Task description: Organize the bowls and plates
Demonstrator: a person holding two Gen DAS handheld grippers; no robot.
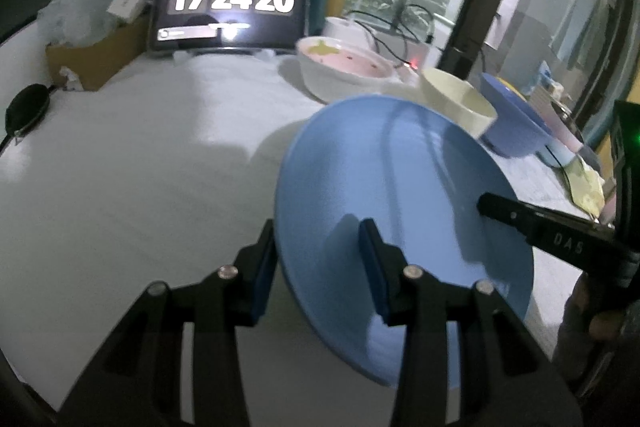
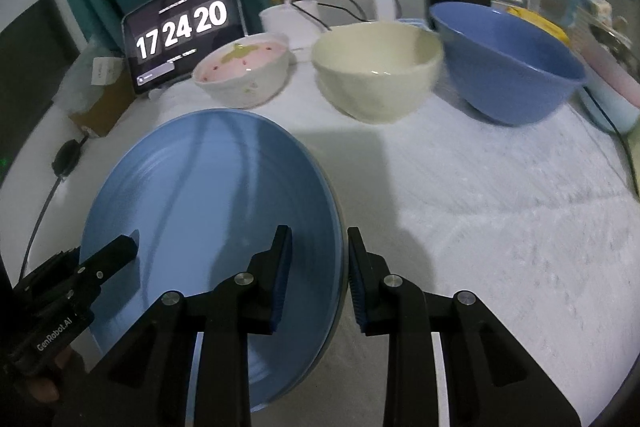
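A large blue plate (image 1: 400, 195) (image 2: 208, 195) hangs tilted just above the white table, casting a shadow on it. My left gripper (image 1: 318, 267) is shut on the plate's near left rim, one pad on each face. My right gripper (image 2: 318, 267) is shut on the opposite rim. Each gripper shows in the other's view: the right one (image 1: 492, 205) reaching over the plate's right edge, the left one (image 2: 120, 251) over its left edge. Behind the plate stand three bowls in a row: a pink-and-white one (image 2: 244, 71), a cream one (image 2: 376, 71) and a deep blue one (image 2: 508, 67).
A tablet showing a clock (image 1: 230, 7) leans at the table's back, beside a cardboard box (image 1: 96, 55) with bags. A black round object with a cord (image 1: 26, 109) lies at the left edge. Cables and a white container (image 2: 288, 19) sit behind the bowls, by the window.
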